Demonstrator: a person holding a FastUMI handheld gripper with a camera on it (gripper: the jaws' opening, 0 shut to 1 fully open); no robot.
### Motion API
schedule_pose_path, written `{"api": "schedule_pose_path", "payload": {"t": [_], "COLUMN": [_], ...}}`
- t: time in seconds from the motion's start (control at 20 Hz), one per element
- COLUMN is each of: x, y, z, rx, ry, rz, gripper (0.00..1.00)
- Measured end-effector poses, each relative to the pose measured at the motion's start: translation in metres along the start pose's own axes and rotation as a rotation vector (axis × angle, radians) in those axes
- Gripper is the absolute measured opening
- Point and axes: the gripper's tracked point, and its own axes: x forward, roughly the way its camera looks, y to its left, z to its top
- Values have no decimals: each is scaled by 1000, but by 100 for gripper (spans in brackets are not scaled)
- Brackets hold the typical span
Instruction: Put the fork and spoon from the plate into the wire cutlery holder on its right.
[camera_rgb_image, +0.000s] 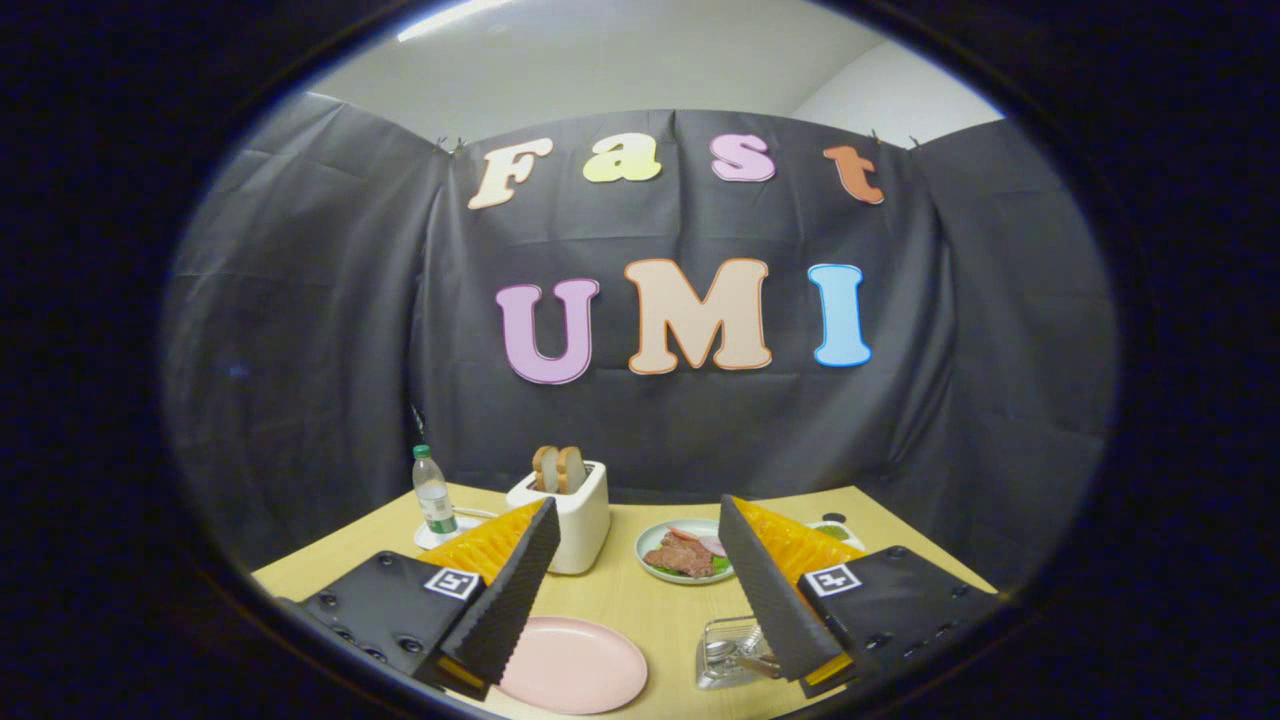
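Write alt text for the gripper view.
The open gripper hovers over a wooden table, holding nothing. Between its fingers lies a bare pink plate; the wire cutlery holder sits to its right, cutlery inside. Beyond stand a toaster, a food plate, a bottle.

On the table (640, 600) stand one pink plate (575, 664), one food plate (686, 552), one toaster (565, 515) holding two bread slices (558, 468), one water bottle (432, 494) and one wire holder (725, 652).

The plate (573, 664) looks smooth, matt plastic on a pale wood-look table (640, 600). The holder (722, 652) is shiny metal wire. Ribbed pads (515, 590) line the parted fingers.
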Motion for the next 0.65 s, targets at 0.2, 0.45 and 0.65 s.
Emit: {"api": "schedule_pose_path", "payload": {"t": [0.2, 0.45, 0.65], "x": [-3, 2, 7], "y": [5, 9, 6], "z": [17, 31, 40], "rx": [5, 3, 11], "ry": [-28, -53, -66], "rz": [12, 16, 22], "gripper": [100, 100, 100]}}
